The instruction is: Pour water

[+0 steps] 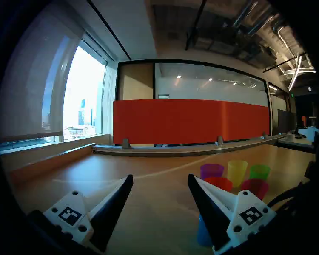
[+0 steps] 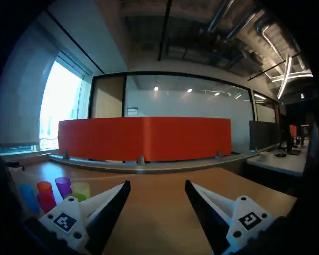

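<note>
Six translucent plastic cups stand upright in a tight cluster on the light wooden tabletop [image 1: 159, 212]. In the left gripper view the back row is the purple plastic cup [image 1: 212, 171], yellow plastic cup [image 1: 237, 172] and green plastic cup [image 1: 260, 171]. The red plastic cup [image 1: 219, 183] and magenta plastic cup [image 1: 255, 187] sit just in front of them. The blue plastic cup [image 1: 203, 233] is nearest the camera, partly hidden behind one white finger. All of this lies right of centre in that view, beside the left gripper [image 1: 160, 176] and not between its fingers. That gripper's jaws are spread wide, with bare table between them, gripping nothing. In the right gripper view the cup cluster [image 2: 63, 185] sits at the far left edge, partly behind one finger. It is well off to the side of the right gripper [image 2: 156, 182], whose jaws are also wide apart with nothing held, just wood between them. Whether any cup has liquid in it, cannot tell. Behind the table runs a long orange divider panel [image 1: 189, 121] on a curved grey rail. A glass wall stands behind that, a bright window [image 1: 83, 102] is at the left, and exposed ceiling pipes [image 2: 227, 25] run overhead. A second desk [image 2: 283, 163] is off to the right.
</note>
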`<action>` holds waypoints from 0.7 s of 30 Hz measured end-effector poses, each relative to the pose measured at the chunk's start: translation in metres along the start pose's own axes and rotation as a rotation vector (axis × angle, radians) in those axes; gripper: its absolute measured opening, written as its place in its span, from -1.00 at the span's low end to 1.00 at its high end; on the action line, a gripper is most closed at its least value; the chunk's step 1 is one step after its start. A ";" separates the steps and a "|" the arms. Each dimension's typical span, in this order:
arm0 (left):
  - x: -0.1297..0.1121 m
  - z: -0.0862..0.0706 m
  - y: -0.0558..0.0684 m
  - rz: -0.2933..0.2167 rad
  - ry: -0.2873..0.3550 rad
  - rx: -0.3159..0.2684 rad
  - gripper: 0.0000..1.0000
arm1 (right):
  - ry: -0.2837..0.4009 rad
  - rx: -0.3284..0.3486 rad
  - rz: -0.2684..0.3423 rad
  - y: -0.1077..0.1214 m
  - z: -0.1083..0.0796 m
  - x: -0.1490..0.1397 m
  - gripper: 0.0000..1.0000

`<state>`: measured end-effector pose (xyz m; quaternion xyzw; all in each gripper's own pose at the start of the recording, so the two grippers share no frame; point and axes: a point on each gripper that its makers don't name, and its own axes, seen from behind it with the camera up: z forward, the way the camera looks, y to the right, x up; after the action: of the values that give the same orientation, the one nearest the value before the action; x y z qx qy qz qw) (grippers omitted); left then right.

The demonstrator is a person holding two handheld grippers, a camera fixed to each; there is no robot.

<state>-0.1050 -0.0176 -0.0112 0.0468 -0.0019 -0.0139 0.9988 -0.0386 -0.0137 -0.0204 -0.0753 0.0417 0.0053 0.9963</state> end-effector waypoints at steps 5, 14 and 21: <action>0.000 0.000 0.000 0.001 0.000 0.000 0.91 | 0.008 0.024 0.001 -0.003 0.005 -0.008 0.98; 0.001 -0.001 0.000 0.001 0.000 0.000 0.91 | 0.007 0.034 0.018 0.000 0.012 -0.021 0.98; 0.001 -0.001 0.000 0.001 -0.001 0.000 0.91 | -0.006 0.033 0.021 0.012 0.013 -0.031 0.98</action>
<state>-0.1043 -0.0174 -0.0123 0.0470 -0.0023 -0.0134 0.9988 -0.0686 0.0001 -0.0066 -0.0584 0.0396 0.0155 0.9974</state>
